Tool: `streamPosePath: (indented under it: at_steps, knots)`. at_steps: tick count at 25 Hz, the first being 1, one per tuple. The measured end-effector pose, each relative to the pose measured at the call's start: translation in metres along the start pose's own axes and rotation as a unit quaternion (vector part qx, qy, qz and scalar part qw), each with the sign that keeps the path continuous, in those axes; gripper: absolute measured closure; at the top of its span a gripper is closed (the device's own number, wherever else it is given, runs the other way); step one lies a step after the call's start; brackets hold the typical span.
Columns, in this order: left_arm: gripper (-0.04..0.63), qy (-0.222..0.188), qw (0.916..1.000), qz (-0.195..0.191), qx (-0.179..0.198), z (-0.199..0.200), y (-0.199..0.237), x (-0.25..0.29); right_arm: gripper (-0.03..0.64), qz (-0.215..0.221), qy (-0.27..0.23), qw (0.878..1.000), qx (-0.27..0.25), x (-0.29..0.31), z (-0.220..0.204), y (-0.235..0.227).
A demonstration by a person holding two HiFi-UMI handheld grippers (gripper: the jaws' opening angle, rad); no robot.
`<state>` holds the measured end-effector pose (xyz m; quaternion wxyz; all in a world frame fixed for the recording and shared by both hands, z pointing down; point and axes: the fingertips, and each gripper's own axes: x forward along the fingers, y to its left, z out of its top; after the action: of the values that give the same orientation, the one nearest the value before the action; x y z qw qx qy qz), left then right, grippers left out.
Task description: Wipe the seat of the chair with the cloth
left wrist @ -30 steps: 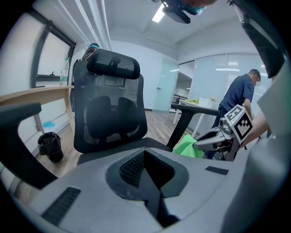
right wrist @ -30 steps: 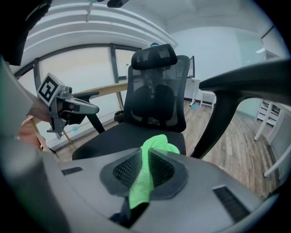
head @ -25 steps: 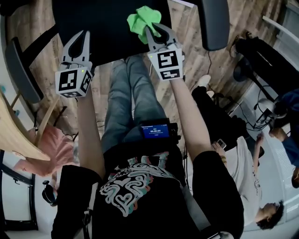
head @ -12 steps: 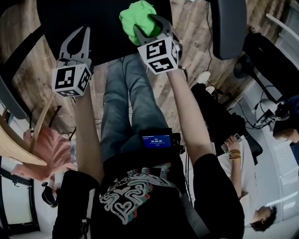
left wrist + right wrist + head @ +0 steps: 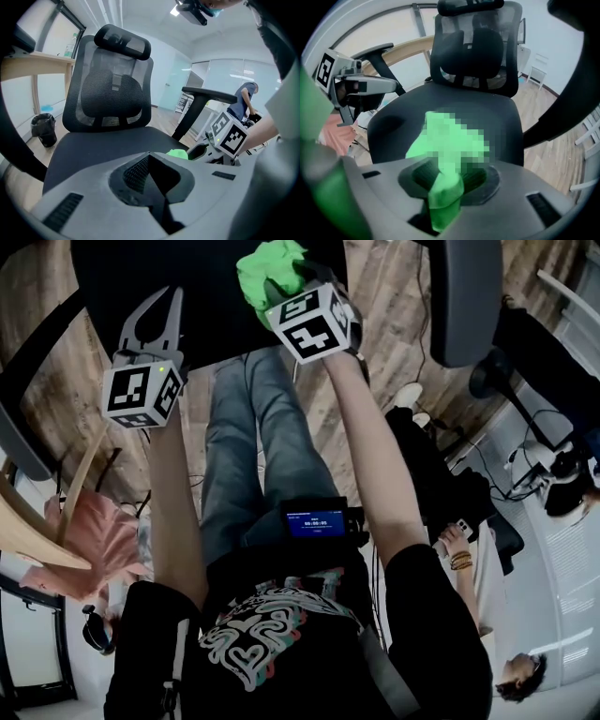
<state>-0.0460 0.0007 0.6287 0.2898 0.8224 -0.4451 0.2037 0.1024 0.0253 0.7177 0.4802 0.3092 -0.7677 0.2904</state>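
The black chair seat (image 5: 187, 296) fills the top of the head view. A green cloth (image 5: 267, 268) lies bunched on its right front part. My right gripper (image 5: 284, 282) is tipped down onto the cloth. Its jaws are opening, and a fold of the cloth (image 5: 445, 192) still lies between the fingers of the right gripper (image 5: 449, 176). My left gripper (image 5: 172, 296) hovers over the seat's left front, shut with nothing in it. In the left gripper view its tip (image 5: 149, 153) points at the seat (image 5: 103, 145), with the cloth (image 5: 177, 153) just to its right.
A mesh backrest (image 5: 110, 89) rises behind the seat. Armrests flank it on the right (image 5: 464, 296) and left (image 5: 19, 427). A wooden table (image 5: 28, 521) stands at the left, a small bin (image 5: 44, 129) on the floor beside it. People (image 5: 525, 681) sit at the right.
The right gripper has shifted left and farther over the seat with the cloth, tipping downward. The cloth now sits more bunched under it. The left gripper has hardly moved.
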Motion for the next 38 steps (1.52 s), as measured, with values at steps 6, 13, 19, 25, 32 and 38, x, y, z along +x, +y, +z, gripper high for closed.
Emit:
streamPosePath:
  at_steps: [6,13,19,25,32,38]
  knots:
    - [0.594,0.002,0.9999,0.009,-0.007,-0.005,0.008,-0.003,0.546,0.004,-0.017,1.0,-0.007,0.004,0.005,0.012]
    - [0.594,0.006,0.9998,0.021,-0.004,-0.011,0.015,-0.005,0.546,-0.021,-0.028,0.999,-0.006,0.006,0.009,0.018]
    - [0.594,0.015,0.9992,0.037,0.0,-0.015,0.015,-0.008,0.546,-0.024,-0.017,1.0,-0.004,0.003,0.006,0.016]
    - [0.594,0.01,0.9988,0.048,-0.002,-0.024,0.034,-0.013,0.546,-0.033,-0.005,0.999,-0.01,0.01,0.007,0.017]
    - [0.594,0.041,0.9968,0.067,0.012,-0.045,0.058,-0.031,0.546,-0.052,-0.002,0.999,0.004,0.009,0.014,0.028]
    - [0.594,0.048,0.9963,0.07,0.014,-0.05,0.08,-0.038,0.547,-0.044,-0.009,0.999,0.003,0.032,0.04,0.053]
